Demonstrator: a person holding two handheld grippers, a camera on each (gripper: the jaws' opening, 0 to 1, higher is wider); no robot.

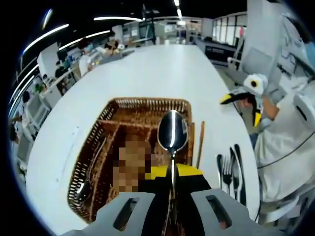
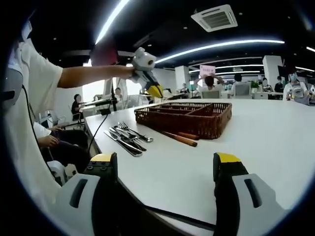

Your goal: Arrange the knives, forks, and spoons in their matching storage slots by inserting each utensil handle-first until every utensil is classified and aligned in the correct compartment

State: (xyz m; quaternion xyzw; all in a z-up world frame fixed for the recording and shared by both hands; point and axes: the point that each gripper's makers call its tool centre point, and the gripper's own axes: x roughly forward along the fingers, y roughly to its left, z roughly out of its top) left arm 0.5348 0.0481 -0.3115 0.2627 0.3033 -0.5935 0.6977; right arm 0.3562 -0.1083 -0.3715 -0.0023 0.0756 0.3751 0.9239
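Wicker, dark brown and split into long slots, the storage basket (image 1: 101, 129) sits on the white desk (image 1: 147, 73) close to its near edge. The left gripper (image 1: 172, 196) is clenched on the handle of a spoon (image 1: 172, 132), holding it above the basket with the bowl pointing away over the right-hand slots and the handle back toward the jaws. In the right gripper view that same gripper (image 2: 143, 66) hangs over the basket (image 2: 184, 118) at the end of the person's outstretched arm.

One utensil (image 1: 83, 187) already lies in the leftmost slot, seemingly another spoon; a mosaic patch hides part of the middle slots, so I cannot tell what else they hold. Outside the basket, just beside its right wall, lie brown chopsticks (image 1: 200, 145), and a little further toward the desk's right edge a small pile of loose cutlery (image 1: 230, 172) with a fork and what look like knives and spoons.

The right gripper (image 2: 165, 169) is released, its jaws standing wide apart and holding nothing, low over the desk edge and well apart from the pile (image 2: 127, 136).

As a judgement, the sort is at an early stage: at least one piece is stored, one spoon is in hand above the slots, and the whole pile is left to classify.
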